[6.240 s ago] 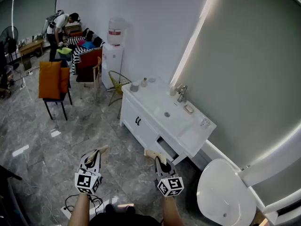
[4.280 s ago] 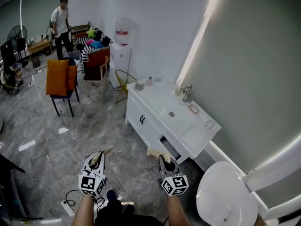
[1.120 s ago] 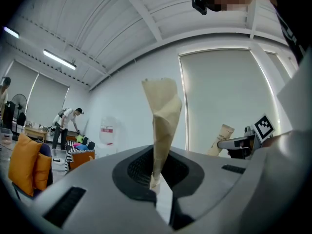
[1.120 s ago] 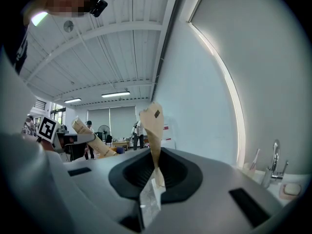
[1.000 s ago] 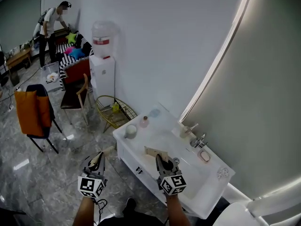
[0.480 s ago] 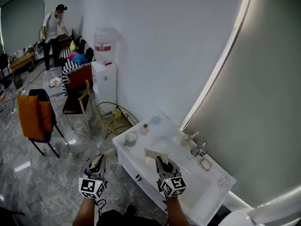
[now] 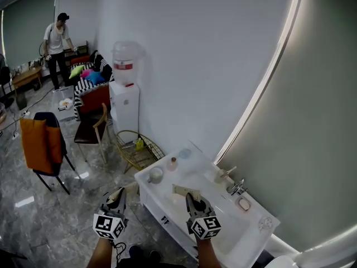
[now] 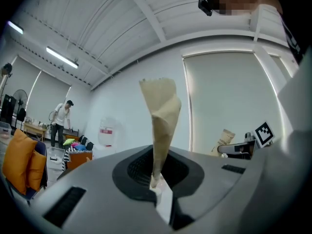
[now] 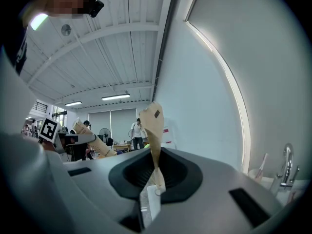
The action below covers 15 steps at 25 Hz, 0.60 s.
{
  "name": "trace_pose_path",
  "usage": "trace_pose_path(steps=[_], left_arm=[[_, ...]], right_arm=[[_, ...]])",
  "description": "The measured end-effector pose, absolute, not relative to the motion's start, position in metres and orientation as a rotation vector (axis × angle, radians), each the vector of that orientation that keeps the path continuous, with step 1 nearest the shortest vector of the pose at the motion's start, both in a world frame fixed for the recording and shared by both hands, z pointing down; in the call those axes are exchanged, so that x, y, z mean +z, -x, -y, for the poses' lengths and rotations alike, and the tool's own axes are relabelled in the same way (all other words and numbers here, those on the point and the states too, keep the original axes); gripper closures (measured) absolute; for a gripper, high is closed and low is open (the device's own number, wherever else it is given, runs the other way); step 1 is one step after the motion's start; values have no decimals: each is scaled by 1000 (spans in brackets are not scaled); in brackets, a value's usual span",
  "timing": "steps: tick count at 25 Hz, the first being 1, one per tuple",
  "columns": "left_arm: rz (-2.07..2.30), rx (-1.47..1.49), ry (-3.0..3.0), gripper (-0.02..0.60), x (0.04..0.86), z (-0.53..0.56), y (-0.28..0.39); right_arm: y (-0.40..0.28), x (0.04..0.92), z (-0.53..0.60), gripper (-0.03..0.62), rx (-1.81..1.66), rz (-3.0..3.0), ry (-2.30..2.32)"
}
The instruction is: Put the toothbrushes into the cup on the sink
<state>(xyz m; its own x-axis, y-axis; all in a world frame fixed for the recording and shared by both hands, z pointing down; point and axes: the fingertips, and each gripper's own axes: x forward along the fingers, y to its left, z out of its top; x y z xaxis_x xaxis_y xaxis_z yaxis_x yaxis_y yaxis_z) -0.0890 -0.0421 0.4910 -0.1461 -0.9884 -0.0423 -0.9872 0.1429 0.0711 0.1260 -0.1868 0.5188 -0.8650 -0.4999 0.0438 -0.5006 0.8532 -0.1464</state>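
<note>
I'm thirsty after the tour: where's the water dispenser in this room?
The water dispenser stands against the white wall, left of centre in the head view, between a chair and the sink cabinet, with a wire rack beside it.

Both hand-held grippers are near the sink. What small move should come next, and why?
Probably bring both a little further forward over the sink before opening anything. The left hand-held gripper and the right hand-held gripper are shut and empty, and the left one hangs over the floor, short of the white cup that stands on the sink.
</note>
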Motion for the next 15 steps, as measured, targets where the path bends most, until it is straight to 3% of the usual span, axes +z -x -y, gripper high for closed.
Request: trace_pose_path(steps=[15], left_arm=[[2337,-143,-2081,548,492,50,106]], right_arm=[[-106,514,190,546,255,3045,-834]])
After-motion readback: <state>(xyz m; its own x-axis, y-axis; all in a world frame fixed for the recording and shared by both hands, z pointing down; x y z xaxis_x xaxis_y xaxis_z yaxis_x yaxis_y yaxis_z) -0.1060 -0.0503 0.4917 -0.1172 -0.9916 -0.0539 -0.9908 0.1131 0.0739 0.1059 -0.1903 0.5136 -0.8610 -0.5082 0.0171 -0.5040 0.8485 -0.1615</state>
